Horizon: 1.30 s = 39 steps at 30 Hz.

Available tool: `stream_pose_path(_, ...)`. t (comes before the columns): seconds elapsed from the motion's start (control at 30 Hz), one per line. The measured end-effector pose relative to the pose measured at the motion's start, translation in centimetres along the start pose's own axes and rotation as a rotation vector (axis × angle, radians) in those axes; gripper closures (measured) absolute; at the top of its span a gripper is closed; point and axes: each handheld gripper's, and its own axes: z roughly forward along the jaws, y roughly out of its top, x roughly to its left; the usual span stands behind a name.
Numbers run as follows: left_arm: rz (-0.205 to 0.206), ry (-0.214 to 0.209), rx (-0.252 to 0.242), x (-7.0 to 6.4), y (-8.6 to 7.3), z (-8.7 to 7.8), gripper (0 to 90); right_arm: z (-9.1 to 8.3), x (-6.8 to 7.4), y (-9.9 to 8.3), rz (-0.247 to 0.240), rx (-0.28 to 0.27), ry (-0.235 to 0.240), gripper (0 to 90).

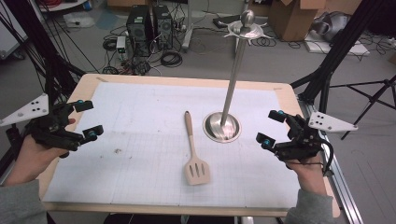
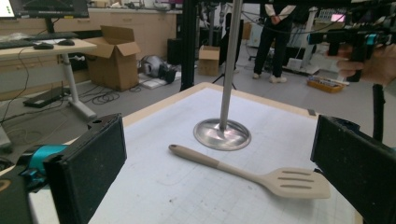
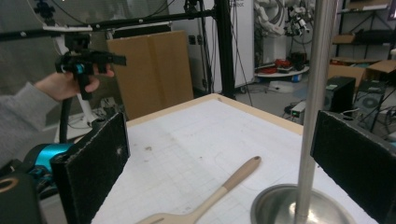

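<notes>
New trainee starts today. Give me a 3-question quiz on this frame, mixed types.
1. True or false: the spatula lies flat on the table, touching neither gripper.
2. The slotted blade points: A) toward the person, B) away from the person.
3. What stands right of the spatula?

Key:
1. True; the left gripper and right gripper are both open and held apart from it.
2. A.
3. A metal stand, upright pole on a round base.

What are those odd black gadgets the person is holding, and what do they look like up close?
Each hand holds a black two-jaw gripper: the left gripper and the right gripper. The jaws are flat black pads with a rough, grainy face, joined by turquoise parts at the base. A pale grey three-cornered plate dotted with small dark marks sits on top of each. A black cable trails from the right one. The sleeves are grey.
</notes>
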Motion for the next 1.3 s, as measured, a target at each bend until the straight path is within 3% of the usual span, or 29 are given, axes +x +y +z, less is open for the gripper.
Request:
stream_pose_path(0.33,0.004,0.003,0.011,-0.4,0.0,0.3,3.9,0.9,0.1,-0.1,-0.015,-0.001,0.007,3.7)
stream_pose_path(0.63,0.006,0.002,0.031,-0.3,-0.4,0.6,3.9,2.0,0.1,-0.4,-0.038,0.041,0.014,3.7)
stream_pose_path(1.03,0.004,0.004,0.027,-0.3,-0.5,0.4,3.9,2.0,0.0,-0.6,-0.055,0.044,-0.004,3.7)
stream_pose_path(1.3,0.005,0.010,0.035,-0.2,-0.6,0.3,3.9,3.9,0.4,-1.0,-0.087,0.100,0.015,5.7)
